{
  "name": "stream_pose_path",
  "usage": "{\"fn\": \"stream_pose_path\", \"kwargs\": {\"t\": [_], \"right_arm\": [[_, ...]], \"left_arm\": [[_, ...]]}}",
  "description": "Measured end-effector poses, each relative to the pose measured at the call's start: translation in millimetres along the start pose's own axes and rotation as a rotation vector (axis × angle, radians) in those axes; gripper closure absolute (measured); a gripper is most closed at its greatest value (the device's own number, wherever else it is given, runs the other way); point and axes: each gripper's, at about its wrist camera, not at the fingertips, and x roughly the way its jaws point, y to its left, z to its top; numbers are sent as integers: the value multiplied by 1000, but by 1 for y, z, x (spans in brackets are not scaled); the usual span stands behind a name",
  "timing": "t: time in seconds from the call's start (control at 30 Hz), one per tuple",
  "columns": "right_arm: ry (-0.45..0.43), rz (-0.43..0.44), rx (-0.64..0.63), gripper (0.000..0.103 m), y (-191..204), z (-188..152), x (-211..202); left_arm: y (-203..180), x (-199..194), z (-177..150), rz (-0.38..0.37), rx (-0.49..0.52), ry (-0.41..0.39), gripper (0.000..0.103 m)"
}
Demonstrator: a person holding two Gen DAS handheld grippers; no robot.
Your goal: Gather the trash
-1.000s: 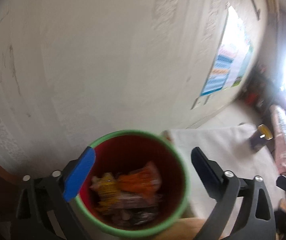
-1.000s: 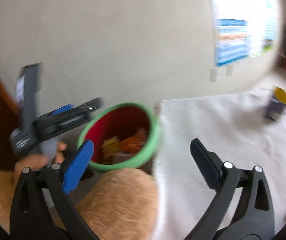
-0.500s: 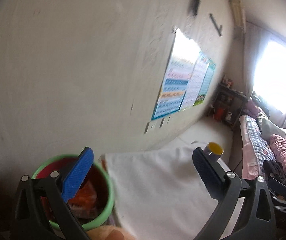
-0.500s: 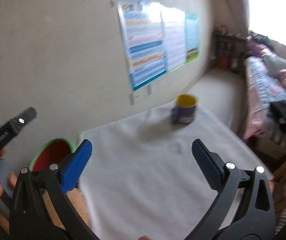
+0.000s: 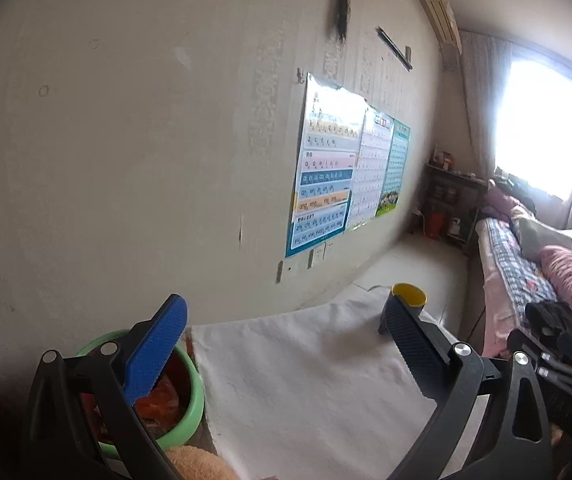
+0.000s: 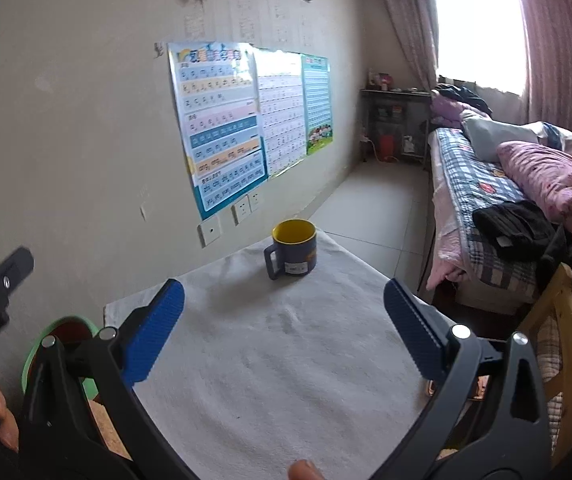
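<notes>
Left gripper [image 5: 282, 344]: spread wide, nothing between the blue-padded fingers [image 5: 154, 354], held above the near left part of the white tablecloth [image 5: 306, 384]. Right gripper [image 6: 284, 330]: likewise wide apart and empty-handed, raised over the middle of the same cloth, pads clear of the fabric.

Relative to the tablecloth: green-rimmed trash bin [image 5: 190, 390] just off its left edge, lower than the cloth surface, red inside, with orange and other crumpled wrappers [image 5: 158, 398] lying in it. Partly hidden in the left wrist view behind the left finger of the left gripper; in the right wrist view only a slice of the rim showing, behind the left finger of the right gripper. Bin therefore down and to the left of both tools, apart from them, not touched by either.

Toward the far end of the cloth, a dark blue mug [image 6: 292, 250] with a yellow interior, upright, handle turned left, well ahead of the right gripper and between the lines of its fingers. No loose trash visible on the cloth surface itself.

Beyond the cloth, on the wall, colourful learning charts [image 6: 222, 120] above white sockets [image 6: 242, 210]. To the right of the cloth, a bed [image 6: 482, 184] with plaid sheet and pink bedding, and a bright curtained window [image 6: 478, 20] behind it.
</notes>
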Motion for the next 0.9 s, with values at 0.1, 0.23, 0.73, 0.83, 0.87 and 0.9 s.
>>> {"fn": "stream_pose_path", "kwargs": {"t": [0.1, 0.23, 0.73, 0.83, 0.87, 0.9], "right_arm": [[-2, -13, 3, 5, -3, 2, -2], [-6, -21, 8, 5, -6, 3, -6], [-9, -47, 0, 5, -5, 3, -12], [-10, -45, -1, 5, -5, 3, -13], [-9, -44, -2, 5, -5, 3, -13], [-8, -44, -3, 5, -5, 3, -13]], "left_arm": [[-4, -1, -2, 5, 27, 14, 8], [-8, -2, -2, -1, 42, 31, 8], [-5, 2, -7, 0, 56, 81, 8], [-5, 4, -6, -1, 55, 85, 8], [-5, 5, -6, -1, 55, 88, 8], [-5, 5, -7, -2, 54, 91, 8]]}}
